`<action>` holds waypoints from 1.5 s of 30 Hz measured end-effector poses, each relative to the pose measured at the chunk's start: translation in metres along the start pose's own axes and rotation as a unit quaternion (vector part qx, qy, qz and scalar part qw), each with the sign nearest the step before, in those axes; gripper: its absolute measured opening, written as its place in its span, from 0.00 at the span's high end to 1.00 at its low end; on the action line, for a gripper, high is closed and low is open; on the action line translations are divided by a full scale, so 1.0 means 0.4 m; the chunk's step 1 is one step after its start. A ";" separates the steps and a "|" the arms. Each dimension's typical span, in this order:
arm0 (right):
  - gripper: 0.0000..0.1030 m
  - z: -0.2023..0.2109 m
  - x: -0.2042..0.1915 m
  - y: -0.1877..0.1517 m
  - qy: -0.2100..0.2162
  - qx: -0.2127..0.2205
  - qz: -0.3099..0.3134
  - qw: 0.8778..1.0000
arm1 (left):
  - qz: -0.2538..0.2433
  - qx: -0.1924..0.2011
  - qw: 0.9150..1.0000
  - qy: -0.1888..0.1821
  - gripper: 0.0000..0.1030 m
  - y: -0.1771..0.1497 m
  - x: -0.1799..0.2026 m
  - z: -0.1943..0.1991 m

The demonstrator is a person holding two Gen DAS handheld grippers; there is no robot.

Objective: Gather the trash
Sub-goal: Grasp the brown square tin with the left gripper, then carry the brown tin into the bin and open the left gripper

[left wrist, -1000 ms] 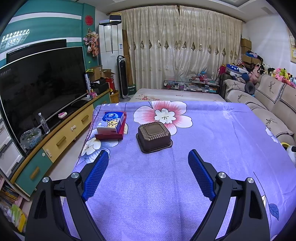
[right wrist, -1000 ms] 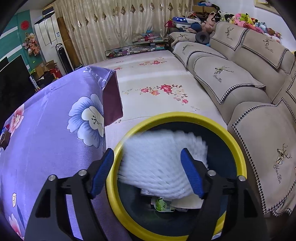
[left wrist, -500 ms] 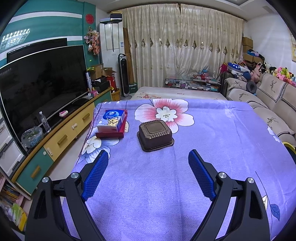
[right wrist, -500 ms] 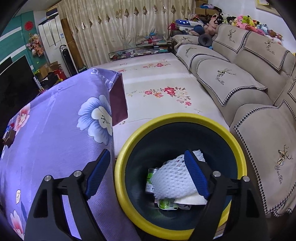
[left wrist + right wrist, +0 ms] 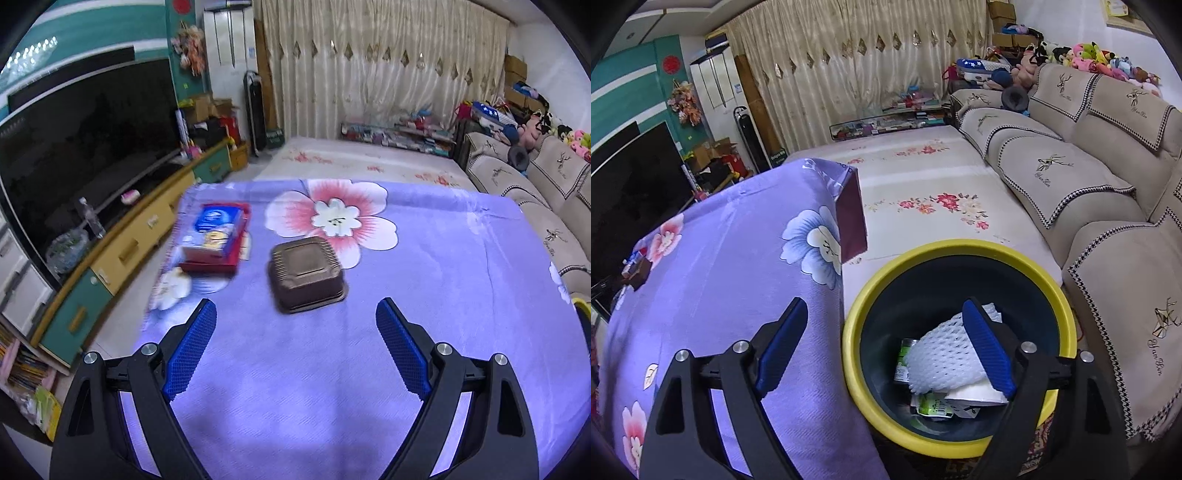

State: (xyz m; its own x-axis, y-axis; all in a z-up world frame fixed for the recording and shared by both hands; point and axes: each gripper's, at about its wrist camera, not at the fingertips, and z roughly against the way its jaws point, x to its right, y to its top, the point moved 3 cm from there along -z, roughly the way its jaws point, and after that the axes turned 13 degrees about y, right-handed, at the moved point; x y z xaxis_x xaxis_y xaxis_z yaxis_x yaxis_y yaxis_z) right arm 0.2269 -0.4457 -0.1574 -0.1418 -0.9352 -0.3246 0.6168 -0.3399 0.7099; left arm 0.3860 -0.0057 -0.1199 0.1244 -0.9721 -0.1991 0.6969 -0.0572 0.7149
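White foam netting (image 5: 945, 354) lies in the yellow-rimmed bin (image 5: 960, 251); right gripper (image 5: 886, 332) fingers just spread, empty. Left gripper (image 5: 295, 332), fingers apart, should next take the brown plastic tray (image 5: 304, 273).

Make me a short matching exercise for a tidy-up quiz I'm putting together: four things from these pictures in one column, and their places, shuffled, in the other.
Things:
1. white foam net
2. brown tray
3. blue packet
4. water bottle

Places:
A. upside down on the purple cloth, ahead of the open left gripper
B. on the red box
C. inside the yellow-rimmed bin
D. on the TV cabinet

Pairs: 1-C, 2-A, 3-B, 4-D
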 end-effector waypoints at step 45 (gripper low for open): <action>0.21 0.115 0.003 -0.052 0.027 0.020 0.007 0.999 | -0.041 0.001 0.997 -0.070 0.41 0.027 0.228 0.130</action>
State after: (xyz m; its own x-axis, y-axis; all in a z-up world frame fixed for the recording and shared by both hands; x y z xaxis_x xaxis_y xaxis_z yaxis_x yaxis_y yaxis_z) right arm 0.1782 -0.4442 -0.1437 -0.0897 -0.9336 -0.3470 0.5870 -0.3310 0.7388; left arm 0.3681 -0.1069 -0.0957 -0.0331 -0.9863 -0.1614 0.6997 -0.1382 0.7009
